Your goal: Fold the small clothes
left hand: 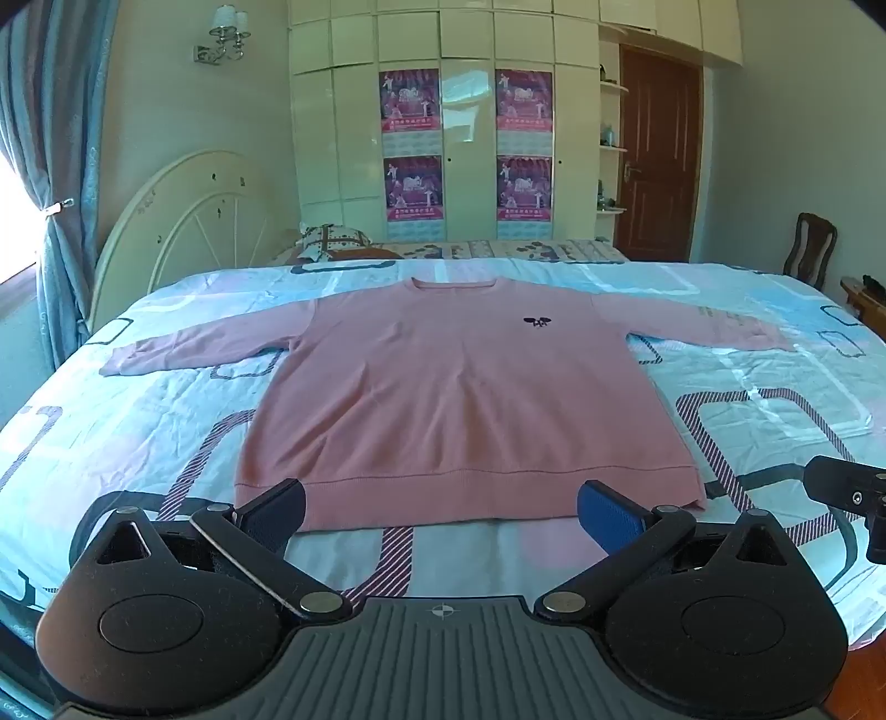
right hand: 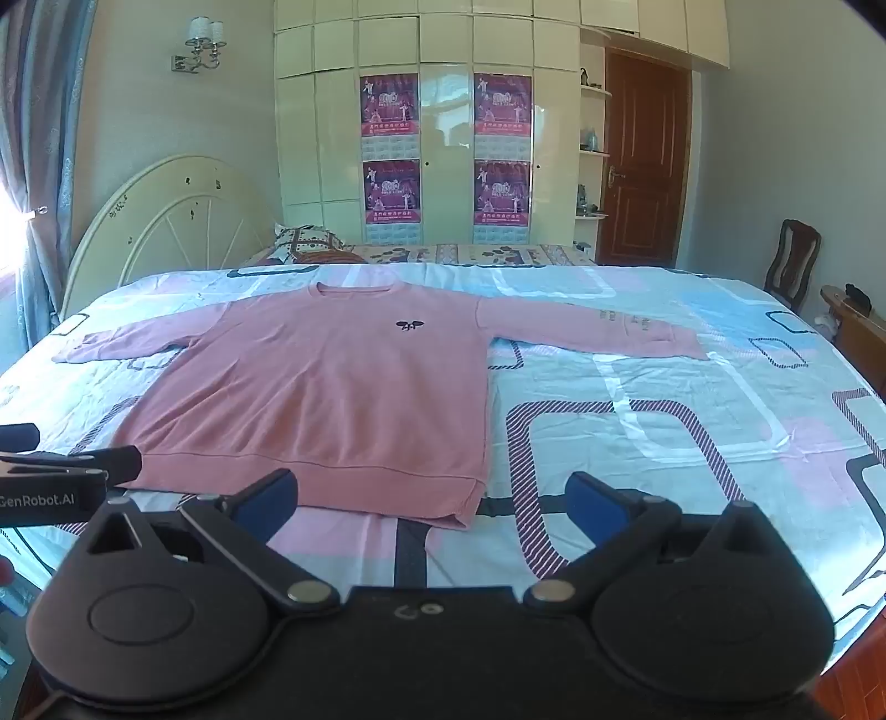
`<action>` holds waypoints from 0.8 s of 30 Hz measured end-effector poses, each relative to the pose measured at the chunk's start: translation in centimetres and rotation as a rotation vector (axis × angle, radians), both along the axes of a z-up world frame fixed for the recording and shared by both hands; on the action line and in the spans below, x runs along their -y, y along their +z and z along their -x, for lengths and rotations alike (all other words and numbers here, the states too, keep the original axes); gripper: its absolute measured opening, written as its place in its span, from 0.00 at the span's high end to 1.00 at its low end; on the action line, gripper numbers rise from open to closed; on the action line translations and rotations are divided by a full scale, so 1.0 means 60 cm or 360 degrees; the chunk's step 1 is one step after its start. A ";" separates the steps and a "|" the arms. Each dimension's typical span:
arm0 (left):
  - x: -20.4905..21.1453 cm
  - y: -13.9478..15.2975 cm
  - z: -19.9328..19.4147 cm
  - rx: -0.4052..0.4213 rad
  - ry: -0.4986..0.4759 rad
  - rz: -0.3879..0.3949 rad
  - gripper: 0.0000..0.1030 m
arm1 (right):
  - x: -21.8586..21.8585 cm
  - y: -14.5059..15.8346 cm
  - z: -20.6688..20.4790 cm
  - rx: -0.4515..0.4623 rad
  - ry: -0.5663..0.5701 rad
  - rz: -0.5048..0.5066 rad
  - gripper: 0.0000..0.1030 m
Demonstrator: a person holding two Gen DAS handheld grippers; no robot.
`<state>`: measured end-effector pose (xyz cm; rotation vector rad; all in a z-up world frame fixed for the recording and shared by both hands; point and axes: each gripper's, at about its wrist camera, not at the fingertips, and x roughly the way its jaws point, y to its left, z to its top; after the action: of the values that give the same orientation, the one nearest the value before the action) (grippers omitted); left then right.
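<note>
I count one pink sweater [left hand: 459, 399] spread flat across the middle of the frame, with two sleeves, on one bed [left hand: 775, 399]. At the top centre one wardrobe [left hand: 470, 166] carries four posters [left hand: 410, 99], with one door [left hand: 659, 155] to its right, one chair [left hand: 811, 249] at the right edge and one wall lamp [left hand: 224, 36] at upper left. One headboard [left hand: 183, 221] and one pillow [left hand: 332, 241] show at left, and I have two sets of jaws, both spread wide.

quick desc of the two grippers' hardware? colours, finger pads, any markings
Both match: black plastic bodies with two round pivot housings, silver rivets, angled black linkage arms. Left gripper has a ribbed grey centre plate with a crosshair mark; blue textured finger pads. Right gripper has blue pads too. White "GenRobot.AI" lettering shows on the left gripper's side. No cables visible.
</note>
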<state>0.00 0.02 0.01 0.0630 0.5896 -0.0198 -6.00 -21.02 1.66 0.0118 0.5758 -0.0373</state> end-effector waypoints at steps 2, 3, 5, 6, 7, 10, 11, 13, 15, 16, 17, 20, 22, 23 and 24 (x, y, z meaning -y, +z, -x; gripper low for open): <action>0.000 0.000 0.000 0.0001 0.0007 -0.0004 0.00 | -0.001 0.000 0.001 0.0013 0.0001 0.0008 0.00; 0.000 0.000 0.001 0.0002 0.0011 -0.0005 0.00 | -0.001 0.000 0.001 0.0013 0.0001 0.0009 0.00; -0.005 -0.002 -0.002 0.0004 0.0017 -0.0006 0.00 | -0.001 0.000 0.000 0.0010 0.0001 0.0005 0.00; 0.001 -0.003 -0.001 0.0005 0.0017 -0.0008 0.00 | -0.001 0.001 0.000 0.0010 0.0003 0.0004 0.00; 0.002 -0.002 0.002 0.0009 0.0019 -0.0009 0.00 | -0.001 0.001 0.000 0.0010 0.0003 0.0005 0.00; 0.002 0.002 0.005 0.0008 0.0028 -0.0010 0.00 | 0.000 0.001 0.001 0.0009 0.0006 0.0003 0.00; 0.000 0.002 0.005 0.0008 0.0026 -0.0008 0.00 | 0.000 0.001 0.001 0.0009 0.0006 0.0004 0.00; -0.002 0.003 0.005 0.0004 0.0026 -0.0009 0.00 | 0.002 0.000 0.002 0.0008 0.0008 0.0002 0.00; 0.000 0.006 0.005 0.0000 0.0030 -0.0014 0.00 | 0.002 0.000 0.004 0.0009 0.0011 0.0002 0.00; 0.000 0.006 0.005 0.0000 0.0034 -0.0014 0.00 | -0.010 0.000 -0.002 0.0008 0.0015 0.0005 0.00; 0.000 0.007 0.006 0.0001 0.0037 -0.0013 0.00 | -0.012 0.001 -0.004 0.0008 0.0017 0.0006 0.00; 0.002 0.006 0.003 0.0001 0.0044 -0.0016 0.00 | -0.004 0.002 -0.005 0.0006 0.0022 0.0001 0.00; 0.002 0.006 0.002 -0.0001 0.0043 -0.0016 0.00 | 0.000 0.005 -0.004 0.0005 0.0033 0.0001 0.00; 0.002 0.006 0.002 0.0000 0.0046 -0.0016 0.00 | 0.000 0.005 -0.004 0.0005 0.0034 0.0002 0.00; 0.003 0.006 0.002 -0.0001 0.0046 -0.0016 0.00 | -0.001 0.005 -0.004 0.0005 0.0034 0.0000 0.00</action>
<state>-0.10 -0.15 0.35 0.0642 0.5912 0.0113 -5.78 -20.98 1.98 0.0056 0.5731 -0.0166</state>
